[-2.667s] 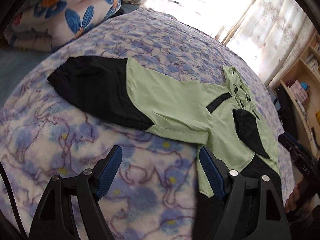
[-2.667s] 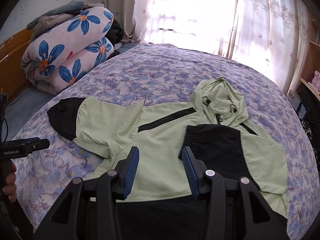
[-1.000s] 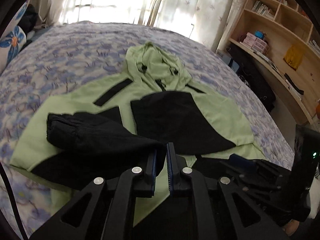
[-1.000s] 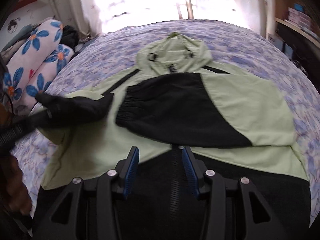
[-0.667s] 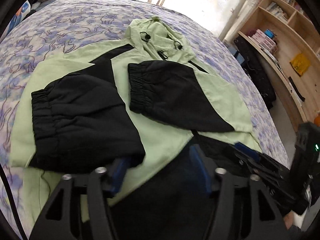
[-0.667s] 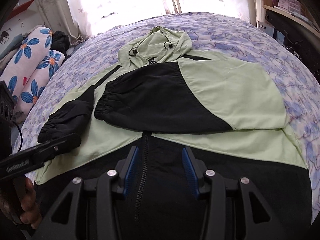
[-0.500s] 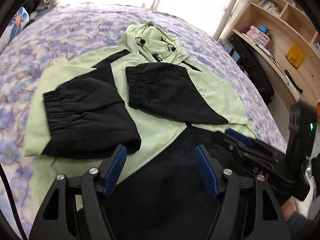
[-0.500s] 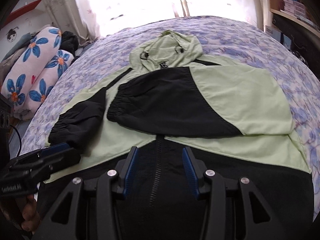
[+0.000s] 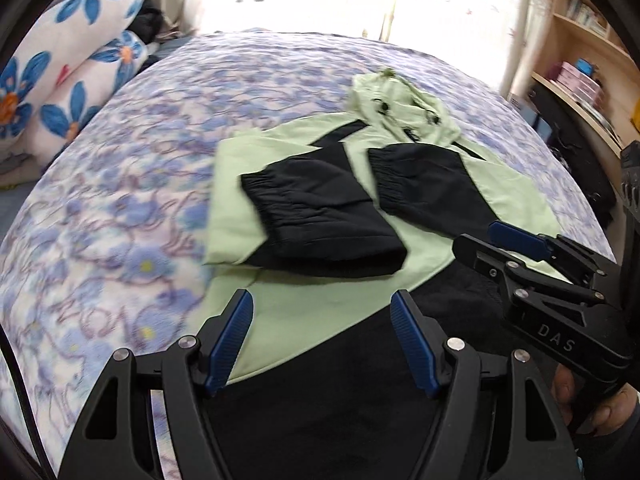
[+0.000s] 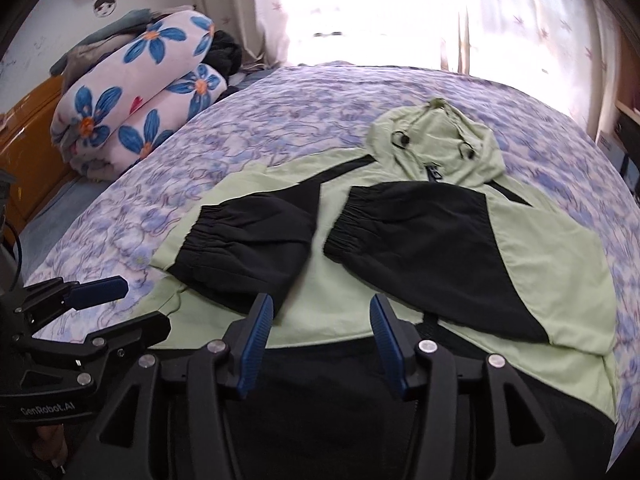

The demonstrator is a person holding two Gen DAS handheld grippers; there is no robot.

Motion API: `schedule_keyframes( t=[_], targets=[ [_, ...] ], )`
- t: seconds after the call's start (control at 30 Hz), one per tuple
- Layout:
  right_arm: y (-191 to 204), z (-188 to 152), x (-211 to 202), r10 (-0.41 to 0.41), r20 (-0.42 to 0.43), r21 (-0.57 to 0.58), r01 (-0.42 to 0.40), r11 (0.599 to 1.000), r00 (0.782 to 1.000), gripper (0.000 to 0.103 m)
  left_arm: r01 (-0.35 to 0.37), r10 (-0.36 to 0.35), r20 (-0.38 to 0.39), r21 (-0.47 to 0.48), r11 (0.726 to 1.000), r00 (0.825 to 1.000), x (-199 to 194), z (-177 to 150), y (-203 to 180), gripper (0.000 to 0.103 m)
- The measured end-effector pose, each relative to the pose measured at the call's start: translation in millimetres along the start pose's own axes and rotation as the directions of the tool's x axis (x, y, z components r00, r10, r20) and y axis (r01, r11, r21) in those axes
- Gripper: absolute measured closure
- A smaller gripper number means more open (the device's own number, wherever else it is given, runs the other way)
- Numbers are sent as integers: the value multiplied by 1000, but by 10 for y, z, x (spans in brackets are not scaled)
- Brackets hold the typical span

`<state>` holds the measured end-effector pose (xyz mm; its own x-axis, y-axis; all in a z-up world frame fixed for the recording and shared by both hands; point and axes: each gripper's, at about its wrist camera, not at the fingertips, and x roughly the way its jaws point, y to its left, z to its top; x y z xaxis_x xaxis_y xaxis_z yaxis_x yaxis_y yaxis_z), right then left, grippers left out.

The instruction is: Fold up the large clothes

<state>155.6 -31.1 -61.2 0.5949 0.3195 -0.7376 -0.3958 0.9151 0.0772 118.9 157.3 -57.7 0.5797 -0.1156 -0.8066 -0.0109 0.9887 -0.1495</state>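
The blue fingers [image 9: 230,340] of the left gripper [image 9: 324,336] are standing wide apart with nothing between them. The fingers [image 10: 256,344] of the right gripper [image 10: 320,340] are opening, and nothing is between them either. Both grippers are hanging just over the black bottom edge of the jacket [image 10: 540,248]. The green and black jacket is lying flat on the bed [image 10: 280,120], front side up. Its two black sleeves are lying folded across its chest, side by side and not touching: the left sleeve [image 10: 248,240] and the right sleeve [image 10: 420,232]. The green hood [image 10: 436,140] is lying farther back. A rolled flower blanket [image 10: 136,104] is sitting at the far left of the bed. Bright curtains [image 10: 520,12] are hanging behind.
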Motion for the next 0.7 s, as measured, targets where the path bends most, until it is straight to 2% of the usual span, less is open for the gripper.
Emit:
schedule_keyframes(
  t=[0.1,0.27,0.37,0.47,0.6,0.63,0.67,0.7],
  targets=[
    [126,26,51,-5,-8,-61,4,998,1000,39,-4,4,-9,-44,999,1000,-3,-82,163,33],
    [344,83,254,-29,-34,-192,22,981,999,38,-10,5,-44,-121,993,999,58,-199,421,33],
    [524,101,446,-52,-47,-298,35,954,998,38,-16,8,-55,-151,988,998,79,-259,524,33],
    [740,70,625,-84,-43,-412,59,909,996,38,-14,6,-54,-155,988,999,95,-273,550,33],
    [931,58,853,-111,-51,-490,72,869,992,38,-21,13,-54,-151,988,998,129,-285,558,33],
    [947,72,880,-114,-51,-498,73,864,992,38,-20,12,-56,-153,988,998,132,-290,560,33],
    [941,107,882,-115,-46,-492,77,867,992,47,-20,11,-57,-154,988,998,141,-295,565,33],
    [918,156,865,-93,-50,-470,58,881,994,60,-19,11,-57,-155,988,998,144,-296,569,33]
  ],
)
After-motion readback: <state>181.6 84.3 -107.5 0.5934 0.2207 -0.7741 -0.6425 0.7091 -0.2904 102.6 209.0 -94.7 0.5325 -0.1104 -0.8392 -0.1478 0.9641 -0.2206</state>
